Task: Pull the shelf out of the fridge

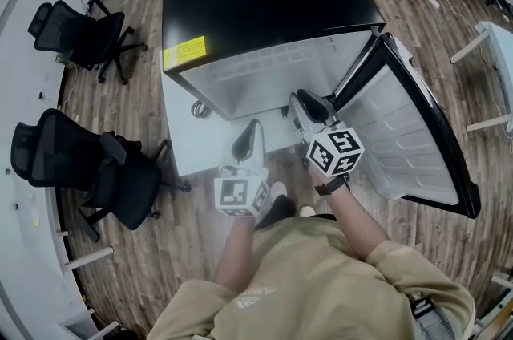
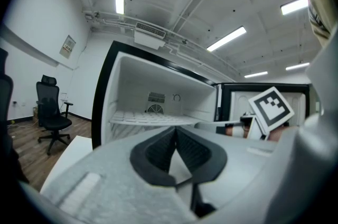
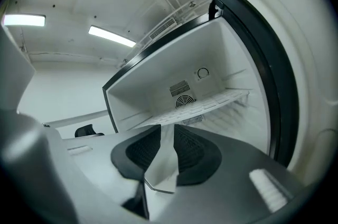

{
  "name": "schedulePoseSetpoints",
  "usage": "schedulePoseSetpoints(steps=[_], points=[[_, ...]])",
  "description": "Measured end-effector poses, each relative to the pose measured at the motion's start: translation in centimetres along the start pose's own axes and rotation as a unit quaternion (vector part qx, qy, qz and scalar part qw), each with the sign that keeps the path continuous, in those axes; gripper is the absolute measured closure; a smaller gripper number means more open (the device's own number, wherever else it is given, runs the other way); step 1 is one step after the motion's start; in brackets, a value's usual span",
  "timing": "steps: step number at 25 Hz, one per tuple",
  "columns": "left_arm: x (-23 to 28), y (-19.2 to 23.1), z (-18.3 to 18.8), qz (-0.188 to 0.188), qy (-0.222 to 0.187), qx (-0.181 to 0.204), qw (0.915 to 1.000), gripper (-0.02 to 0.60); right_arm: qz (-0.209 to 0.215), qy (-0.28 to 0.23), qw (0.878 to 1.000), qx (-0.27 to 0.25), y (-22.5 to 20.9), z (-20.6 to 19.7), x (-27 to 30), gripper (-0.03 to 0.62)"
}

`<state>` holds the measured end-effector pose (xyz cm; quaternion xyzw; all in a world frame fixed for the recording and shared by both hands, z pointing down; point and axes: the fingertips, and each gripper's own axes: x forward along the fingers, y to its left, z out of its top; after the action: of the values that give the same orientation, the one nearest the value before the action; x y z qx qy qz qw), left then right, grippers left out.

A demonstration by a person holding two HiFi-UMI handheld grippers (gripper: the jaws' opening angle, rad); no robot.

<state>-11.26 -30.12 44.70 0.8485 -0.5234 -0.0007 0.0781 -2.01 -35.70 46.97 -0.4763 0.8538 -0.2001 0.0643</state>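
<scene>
The white ribbed shelf [image 3: 211,101] sits level inside the open black fridge [image 1: 272,2], front edge crosswise, straight ahead of the nearer right gripper [image 3: 167,132] — jaws slightly parted, pinching nothing. The left gripper [image 2: 175,132] is pressed together.

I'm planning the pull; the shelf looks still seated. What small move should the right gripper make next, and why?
Probably ease the right gripper forward to the front edge of the shelf. The door is open, the shelf sits inside the fridge, and the slightly parted jaws are empty, short of it.
</scene>
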Motion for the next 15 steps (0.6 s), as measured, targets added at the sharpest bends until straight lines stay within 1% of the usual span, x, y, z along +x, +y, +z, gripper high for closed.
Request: schedulePoseSetpoints(steps=[3, 5, 8, 12, 15], points=[[0.2, 0.3, -0.1, 0.001, 0.004, 0.003, 1.0000, 0.580, -0.004, 0.003, 1.000, 0.017, -0.9, -0.2, 1.3, 0.517], [0.1, 0.5, -0.1, 0.003, 0.005, 0.005, 1.0000, 0.580, -0.003, 0.004, 0.999, 0.039, -1.3, -0.4, 2.0, 0.506], [0.0, 0.8, -0.5, 0.008, 0.010, 0.002, 0.9999, 0.580, 0.003, -0.014, 0.995, 0.097, -1.9, -0.4, 2.8, 0.472], [-0.1, 1.1, -0.8, 0.013, 0.017, -0.010, 0.9997, 0.580, 0.020, -0.075, 0.979, 0.187, -2.0, 0.6, 3.4, 0.465], [-0.3, 1.2, -0.9, 0.015, 0.018, -0.011, 0.9997, 0.580, 0.024, -0.090, 0.967, 0.236, -2.2, 0.8, 4.2, 0.445]])
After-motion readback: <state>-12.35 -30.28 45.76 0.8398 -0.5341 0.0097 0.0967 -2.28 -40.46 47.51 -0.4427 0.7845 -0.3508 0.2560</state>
